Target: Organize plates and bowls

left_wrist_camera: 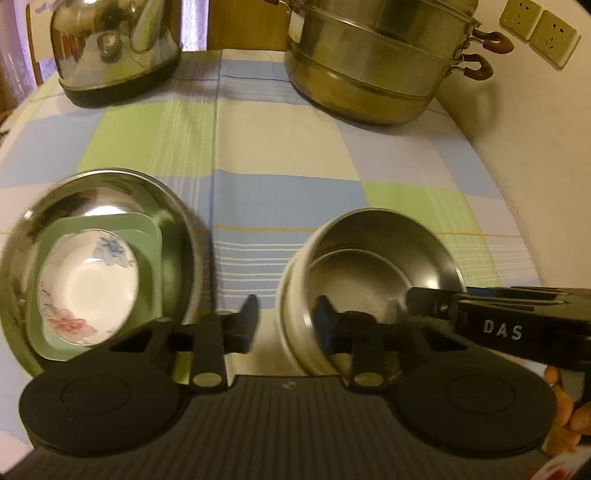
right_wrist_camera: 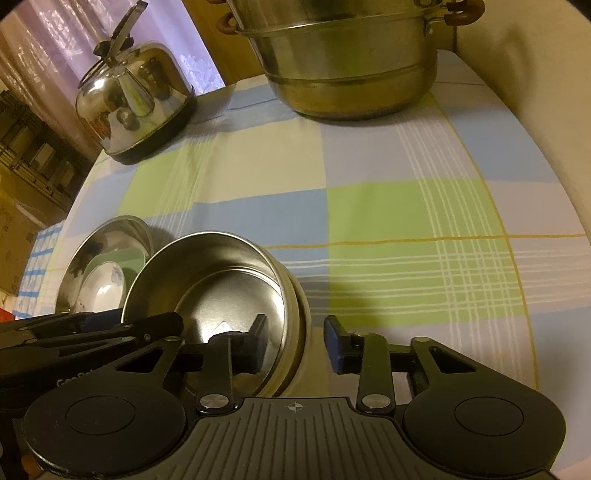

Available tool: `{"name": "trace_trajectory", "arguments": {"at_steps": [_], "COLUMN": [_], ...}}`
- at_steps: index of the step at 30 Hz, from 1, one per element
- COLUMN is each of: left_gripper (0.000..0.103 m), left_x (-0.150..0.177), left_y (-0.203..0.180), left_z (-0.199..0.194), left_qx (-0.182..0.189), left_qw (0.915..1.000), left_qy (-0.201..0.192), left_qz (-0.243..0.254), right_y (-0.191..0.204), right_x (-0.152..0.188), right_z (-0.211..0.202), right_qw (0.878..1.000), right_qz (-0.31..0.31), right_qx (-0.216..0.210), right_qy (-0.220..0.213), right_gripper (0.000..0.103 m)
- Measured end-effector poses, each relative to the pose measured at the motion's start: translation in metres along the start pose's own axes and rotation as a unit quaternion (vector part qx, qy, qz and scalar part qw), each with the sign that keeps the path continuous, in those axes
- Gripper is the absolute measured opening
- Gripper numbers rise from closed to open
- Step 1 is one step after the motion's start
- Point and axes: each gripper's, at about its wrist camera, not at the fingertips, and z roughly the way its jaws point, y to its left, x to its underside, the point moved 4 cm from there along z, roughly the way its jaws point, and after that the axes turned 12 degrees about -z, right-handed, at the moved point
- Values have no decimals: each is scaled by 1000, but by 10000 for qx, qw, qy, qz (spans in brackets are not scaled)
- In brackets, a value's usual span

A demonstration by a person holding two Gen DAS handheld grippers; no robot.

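A nested stack of steel bowls (left_wrist_camera: 354,269) stands on the checked cloth, a steel one innermost inside pale-walled ones. My left gripper (left_wrist_camera: 288,323) straddles its left rim, one finger inside and one outside, with a gap at the outer finger; it is open. My right gripper (right_wrist_camera: 295,345) straddles the opposite rim of the same bowl stack (right_wrist_camera: 229,291) in the same way, open, with gaps on both sides of the wall. To the left, a wide steel dish (left_wrist_camera: 110,177) holds a green square plate (left_wrist_camera: 151,236) and a white floral bowl (left_wrist_camera: 88,284).
A shiny kettle (left_wrist_camera: 114,48) stands at the back left and a tiered steel steamer pot (left_wrist_camera: 376,66) at the back right. The checked tablecloth (left_wrist_camera: 280,155) stretches between them and the bowls. A pale wall with sockets (left_wrist_camera: 539,33) borders the right side.
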Motion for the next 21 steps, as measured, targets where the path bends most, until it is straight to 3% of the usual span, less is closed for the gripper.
{"name": "trace_trajectory", "arguments": {"at_steps": [7, 19, 21], "left_gripper": [21, 26, 24], "left_x": [1, -1, -1], "left_y": [-4, -5, -6], "left_z": [2, 5, 4], "left_qx": [-119, -286, -276], "left_qw": [9999, 9996, 9996], "left_qy": [-10, -19, -34], "left_qz": [45, -59, -56], "right_y": [1, -3, -3], "right_x": [-1, -4, -3], "right_z": [3, 7, 6], "right_qw": [10000, 10000, 9999], "right_qz": [-57, 0, 8], "right_qx": [18, -9, -93], "right_qy": [58, 84, 57], "right_gripper": [29, 29, 22]}}
